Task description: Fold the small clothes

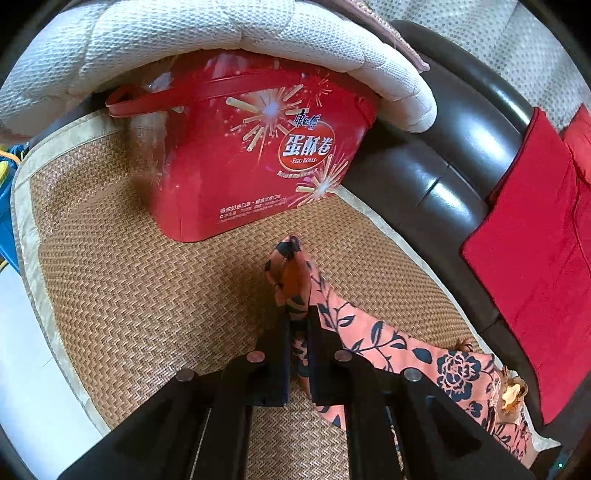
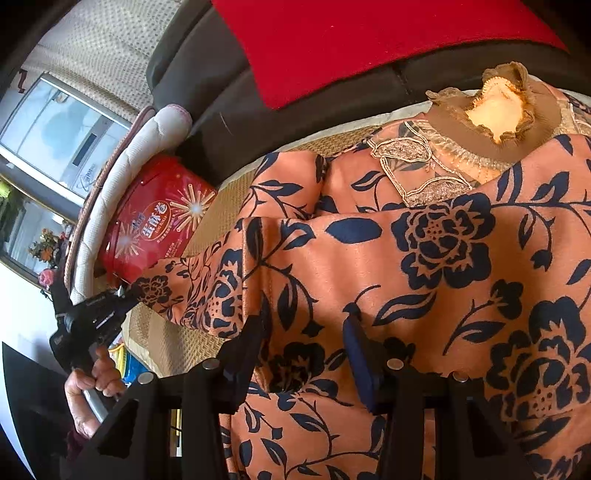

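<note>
Fabric sits pinched between your left tongs (image 1: 297, 314): the two black fingers are clenched tight on a sleeve end of the peach floral garment (image 2: 406, 280), and a small bunch of it pokes out past the fingertips. From that grip the cloth trails off to the right of the left tongs and down onto the woven mat (image 1: 129, 295). Straight ahead of those tongs, well beyond the fingertips, stands a red egg-roll box (image 1: 258, 158) tucked under a white quilted cushion (image 1: 221, 33). To their right runs a dark leather sofa back (image 1: 443, 166) with a red cloth (image 1: 535, 240) draped over it.

Your right tongs (image 2: 306, 332) stand parted over the garment's body. The floral cloth lies between and under the fingers, but you cannot tell whether the pads press it, so that grasp is unclear. Ahead and to the right of them is the brown ruffled collar (image 2: 498, 107). Far to their left, your left hand (image 2: 92, 380) holds the other tool by its handle, its tip on the sleeve.
</note>
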Available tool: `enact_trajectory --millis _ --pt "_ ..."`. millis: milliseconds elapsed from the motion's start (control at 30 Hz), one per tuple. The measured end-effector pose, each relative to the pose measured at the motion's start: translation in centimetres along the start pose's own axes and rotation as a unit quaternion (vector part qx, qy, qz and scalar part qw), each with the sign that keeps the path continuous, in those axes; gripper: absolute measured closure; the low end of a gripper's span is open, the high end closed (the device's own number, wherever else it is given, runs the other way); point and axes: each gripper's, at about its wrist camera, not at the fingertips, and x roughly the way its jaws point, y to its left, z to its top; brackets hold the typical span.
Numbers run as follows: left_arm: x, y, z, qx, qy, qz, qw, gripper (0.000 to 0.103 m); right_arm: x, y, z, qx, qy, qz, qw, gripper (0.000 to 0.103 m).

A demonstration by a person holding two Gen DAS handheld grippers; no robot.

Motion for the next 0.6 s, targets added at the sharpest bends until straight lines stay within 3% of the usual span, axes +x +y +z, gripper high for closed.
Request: enact_trajectory --millis 167,400,533,600 --pt "-1.7 -1.1 0.5 0.009 -0.013 -0.003 0.9999 0.097 -0.2 -0.5 0.1 0.008 0.001 0.002 1.000 0.054" --pt "-8.4 -6.1 2.9 0.064 -0.079 -0.026 0.9945 0.097 -1.0 -0.7 0.4 0.010 -0.006 0.009 1.000 0.054" --pt "-13.6 -10.3 4.1 0.112 -0.132 -0.044 0.9839 0.097 -1.5 -0.7 0.7 0.012 -0.013 0.015 1.000 0.053" --pt "-16.2 -12.8 4.6 0.142 -0.158 -0.058 0.9755 0.097 -1.6 -0.8 0.7 0.016 -0.014 0.024 0.999 0.047"
